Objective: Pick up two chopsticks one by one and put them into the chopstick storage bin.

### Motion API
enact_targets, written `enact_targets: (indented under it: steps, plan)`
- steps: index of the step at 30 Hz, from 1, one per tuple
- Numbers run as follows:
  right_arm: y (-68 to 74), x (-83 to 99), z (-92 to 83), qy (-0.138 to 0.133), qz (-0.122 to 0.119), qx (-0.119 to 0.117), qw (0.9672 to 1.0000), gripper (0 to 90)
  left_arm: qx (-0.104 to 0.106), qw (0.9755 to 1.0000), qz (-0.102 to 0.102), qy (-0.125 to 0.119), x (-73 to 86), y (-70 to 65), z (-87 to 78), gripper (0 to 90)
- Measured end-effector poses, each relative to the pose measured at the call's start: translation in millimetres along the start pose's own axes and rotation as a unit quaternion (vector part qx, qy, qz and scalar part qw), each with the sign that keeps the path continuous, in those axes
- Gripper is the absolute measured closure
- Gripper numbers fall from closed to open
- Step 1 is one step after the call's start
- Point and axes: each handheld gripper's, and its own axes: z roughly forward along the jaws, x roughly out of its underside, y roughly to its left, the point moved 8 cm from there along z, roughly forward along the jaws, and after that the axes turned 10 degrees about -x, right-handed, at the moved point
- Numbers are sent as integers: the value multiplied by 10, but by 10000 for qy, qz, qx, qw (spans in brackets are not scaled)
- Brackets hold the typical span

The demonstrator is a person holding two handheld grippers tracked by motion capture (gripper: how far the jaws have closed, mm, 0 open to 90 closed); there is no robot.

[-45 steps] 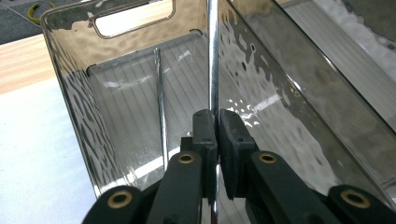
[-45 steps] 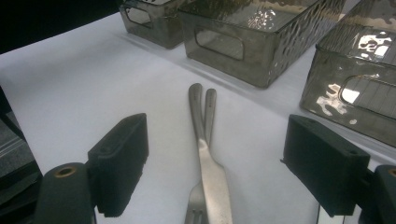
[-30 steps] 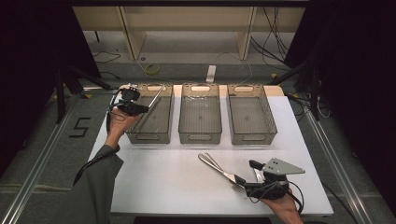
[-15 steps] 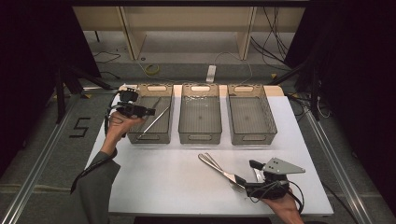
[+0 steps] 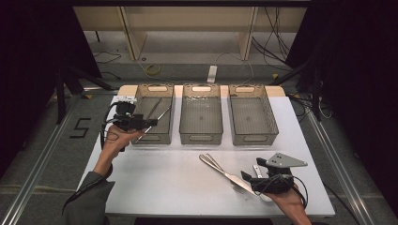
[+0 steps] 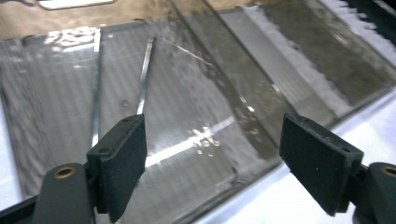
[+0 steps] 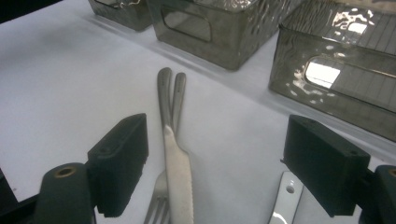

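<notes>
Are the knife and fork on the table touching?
Touching: the right gripper view shows the knife lying across the fork.

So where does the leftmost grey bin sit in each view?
High view: leftmost grey bin at the left end of the three-bin row.
Left gripper view: its mesh floor spreads beyond the gripper's jaws, with cutlery lying in it.
Right gripper view: top left corner, farthest off.
Shared landmark: the white table under the bins.

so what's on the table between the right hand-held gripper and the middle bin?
A knife lying over a fork, handles toward the middle bin; otherwise bare white table. The high view shows it, near the right hand-held gripper.
</notes>
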Motion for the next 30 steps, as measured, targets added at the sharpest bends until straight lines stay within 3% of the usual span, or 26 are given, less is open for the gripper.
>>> enact_targets:
  steps: [8, 14, 22, 30]
  plan:
    - [-137, 21, -2, 173, 138, 135, 9997, 230, 91, 9997, 107, -216, 102, -185, -78, 201]
    - [-280, 50, 2, 364, 311, 306, 9984, 232, 306, 9986, 237, -357, 169, -382, -147, 193]
    - [-416, 77, 30, 526, 447, 391, 9968, 234, 354, 9972, 261, -609, 304, -448, -208, 190]
    - [-482, 107, 64, 703, 544, 386, 9953, 235, 431, 9967, 419, -548, 465, -514, -262, 177]
